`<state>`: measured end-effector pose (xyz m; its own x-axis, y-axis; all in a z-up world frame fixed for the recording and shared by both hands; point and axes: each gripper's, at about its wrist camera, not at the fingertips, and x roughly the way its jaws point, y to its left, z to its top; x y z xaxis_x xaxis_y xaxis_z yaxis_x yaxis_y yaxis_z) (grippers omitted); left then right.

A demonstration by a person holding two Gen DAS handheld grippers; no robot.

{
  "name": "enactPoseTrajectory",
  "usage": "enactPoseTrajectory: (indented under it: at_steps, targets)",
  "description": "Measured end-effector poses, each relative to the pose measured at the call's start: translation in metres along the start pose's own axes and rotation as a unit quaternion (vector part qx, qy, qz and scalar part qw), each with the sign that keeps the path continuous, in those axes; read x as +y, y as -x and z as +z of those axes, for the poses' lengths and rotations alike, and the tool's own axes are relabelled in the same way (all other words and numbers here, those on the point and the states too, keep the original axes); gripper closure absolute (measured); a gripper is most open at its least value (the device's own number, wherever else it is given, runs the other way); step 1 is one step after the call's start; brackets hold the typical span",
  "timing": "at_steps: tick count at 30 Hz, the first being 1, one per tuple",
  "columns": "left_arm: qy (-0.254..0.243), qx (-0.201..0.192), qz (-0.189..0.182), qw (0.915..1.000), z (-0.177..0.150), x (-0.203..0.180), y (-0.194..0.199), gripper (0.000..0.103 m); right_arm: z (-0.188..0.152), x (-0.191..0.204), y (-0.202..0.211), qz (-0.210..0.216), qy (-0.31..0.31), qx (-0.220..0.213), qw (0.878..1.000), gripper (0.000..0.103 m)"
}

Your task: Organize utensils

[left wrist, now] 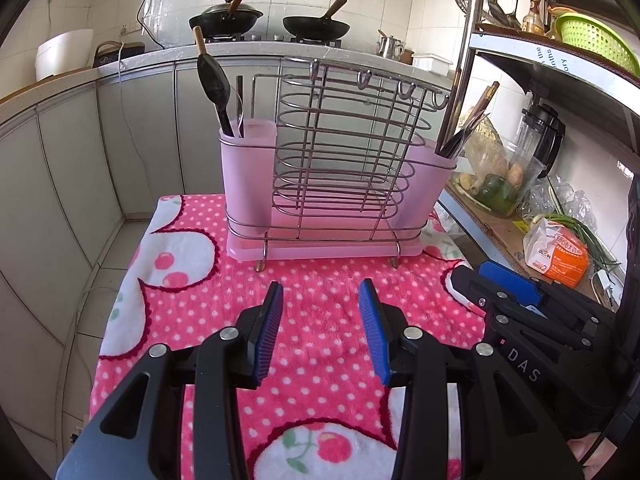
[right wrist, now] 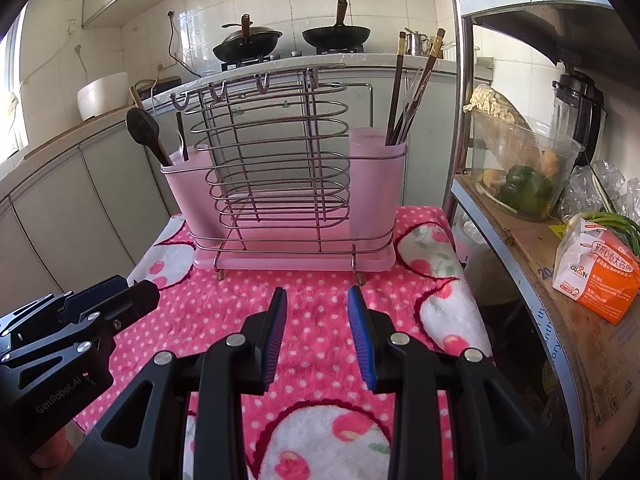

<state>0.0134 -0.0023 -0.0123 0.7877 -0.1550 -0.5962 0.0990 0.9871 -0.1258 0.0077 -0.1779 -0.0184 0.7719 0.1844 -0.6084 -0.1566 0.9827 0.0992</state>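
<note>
Both released, empty: left gripper (left wrist: 320, 300), right gripper (right wrist: 316, 304). Utensil rack (left wrist: 336, 184) on pink cloth (left wrist: 320, 280): black spoon (left wrist: 214, 80) in left cup, chopsticks (right wrist: 404, 92) in right cup. No loose utensils visible; task prob. near complete.

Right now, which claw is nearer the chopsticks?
Right. The right claw sits open just left of the chopsticks; the left claw, also open, sits further left, nearer the black spoon.

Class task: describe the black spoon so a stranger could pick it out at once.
Find the pink utensil rack on the spotted pink cloth. In its left cup stands the black spoon, bowl upward. It alone has a broad, dark, oval head; the right cup's chopsticks are thin sticks.
</note>
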Motion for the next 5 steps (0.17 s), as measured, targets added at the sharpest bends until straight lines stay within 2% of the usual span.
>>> enactPoseTrajectory:
  at_steps: [5]
  targets:
    - [0.005,-0.001,0.004,1.0,-0.0004,0.0014,0.0001,0.063,0.0004,0.0002,-0.0003,-0.001,0.0,0.001,1.0,0.071]
